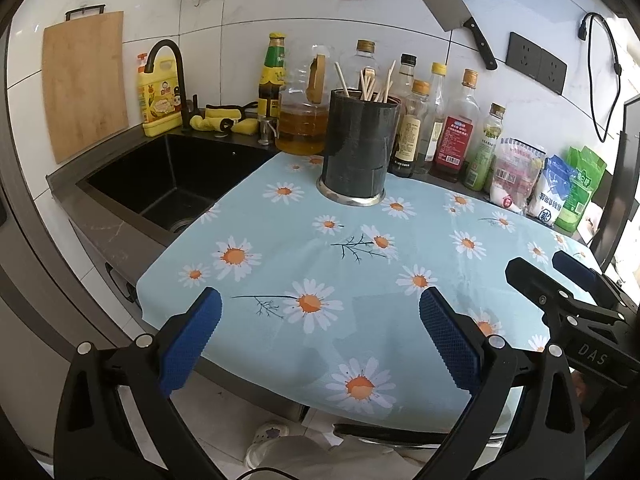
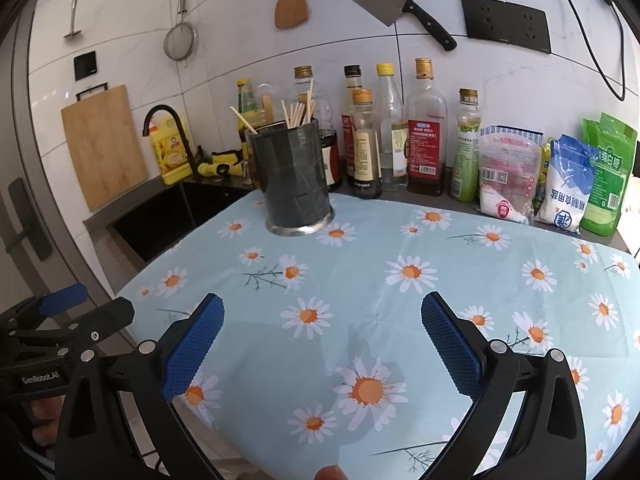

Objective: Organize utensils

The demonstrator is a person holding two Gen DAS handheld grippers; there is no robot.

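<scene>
A dark cylindrical utensil holder (image 1: 358, 148) (image 2: 294, 178) stands upright at the far edge of the daisy-print cloth (image 1: 360, 264) (image 2: 380, 288), with several wooden chopsticks (image 1: 370, 82) (image 2: 296, 112) sticking out of it. My left gripper (image 1: 320, 324) hovers open over the near part of the cloth, nothing between its blue pads. My right gripper (image 2: 322, 328) is likewise open and empty above the cloth. In the left wrist view the right gripper (image 1: 560, 276) shows at the right edge; in the right wrist view the left gripper (image 2: 76, 308) shows at the left edge.
Several sauce and oil bottles (image 2: 424, 132) and seasoning bags (image 2: 568, 180) line the back wall. A black sink (image 1: 168, 184) with a faucet (image 1: 168, 76) lies left. A cleaver (image 2: 384, 0), wooden spatula (image 2: 290, 0), strainer (image 2: 180, 42) and cutting board (image 2: 104, 144) are at the wall.
</scene>
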